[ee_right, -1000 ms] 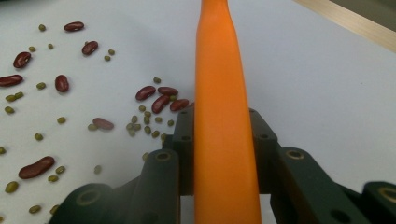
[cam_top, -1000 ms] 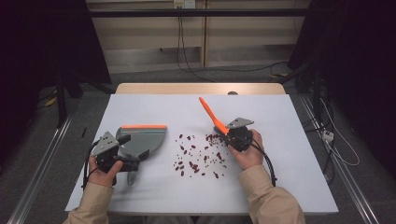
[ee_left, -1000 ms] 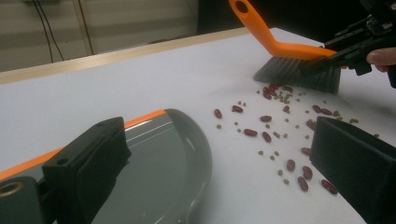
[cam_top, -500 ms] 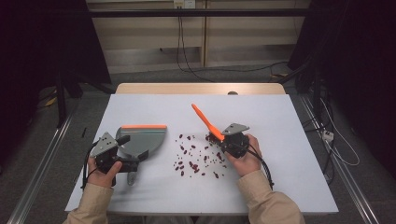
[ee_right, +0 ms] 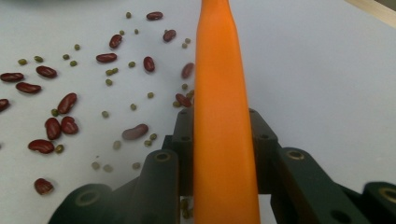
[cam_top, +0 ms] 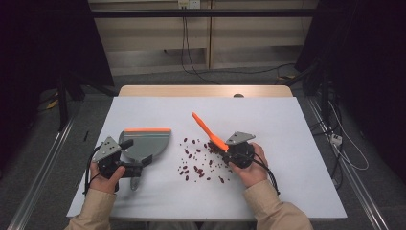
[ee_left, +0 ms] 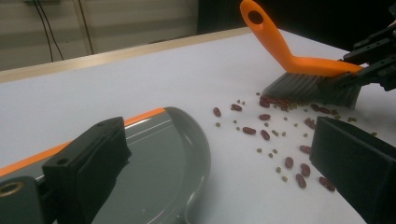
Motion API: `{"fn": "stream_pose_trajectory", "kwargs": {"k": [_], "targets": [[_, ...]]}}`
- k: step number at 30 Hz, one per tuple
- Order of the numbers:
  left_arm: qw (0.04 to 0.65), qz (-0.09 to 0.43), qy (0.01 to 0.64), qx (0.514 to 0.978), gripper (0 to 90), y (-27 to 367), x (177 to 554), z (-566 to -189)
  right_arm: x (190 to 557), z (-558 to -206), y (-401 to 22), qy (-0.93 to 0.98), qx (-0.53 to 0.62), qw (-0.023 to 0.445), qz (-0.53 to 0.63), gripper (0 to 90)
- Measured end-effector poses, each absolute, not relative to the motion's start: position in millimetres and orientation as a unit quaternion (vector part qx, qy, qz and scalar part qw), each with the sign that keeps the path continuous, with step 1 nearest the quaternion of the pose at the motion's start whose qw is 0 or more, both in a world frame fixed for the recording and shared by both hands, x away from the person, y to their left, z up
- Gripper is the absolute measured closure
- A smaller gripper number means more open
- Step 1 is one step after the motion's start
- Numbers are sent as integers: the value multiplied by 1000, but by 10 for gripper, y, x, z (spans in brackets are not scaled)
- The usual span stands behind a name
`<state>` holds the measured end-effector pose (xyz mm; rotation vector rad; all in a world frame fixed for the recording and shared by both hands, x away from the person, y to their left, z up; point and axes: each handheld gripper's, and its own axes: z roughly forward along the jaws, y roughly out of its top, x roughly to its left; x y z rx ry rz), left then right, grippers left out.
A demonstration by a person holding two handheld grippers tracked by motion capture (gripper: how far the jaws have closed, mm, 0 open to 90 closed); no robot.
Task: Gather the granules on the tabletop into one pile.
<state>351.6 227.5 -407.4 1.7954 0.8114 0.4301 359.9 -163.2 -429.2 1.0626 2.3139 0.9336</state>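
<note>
Closest to the camera, the person's forearms come in low. The left gripper (cam_top: 128, 163) is clamped on the handle end of the dustpan (cam_top: 146, 142), so the pan lies flat on the white table (cam_top: 297, 143) with its mouth toward the mess, ready to catch. It's smooth glossy grey plastic with a curved wall and an orange strip along one edge.

The right gripper (cam_top: 229, 151) is squeezed tight on the brush (ee_left: 299, 60), bristles down on the table, handle angled up and away. Orange plastic back, dense grey bristles, hanging hole at the tip.

Between the two lie the beans (cam_top: 198, 160): shiny dark red kidney-shaped ones mixed with tiny round green ones, scattered loosely, none in the pan yet.
</note>
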Motion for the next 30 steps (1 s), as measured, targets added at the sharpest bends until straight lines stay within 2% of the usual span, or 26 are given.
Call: {"fn": "stream_pose_trajectory", "kwargs": {"k": [18,24,30], "targets": [[533,181,343,752,41,2278,3519,-4073,3548,-4217,-1672,816,388,187,386,716],[533,178,343,752,41,2288,3523,-4075,3803,-4116,-1756,799,394,200,407,716],[535,177,347,749,41,2304,3519,-4072,4175,-4189,-1697,804,382,209,404,716]]}}
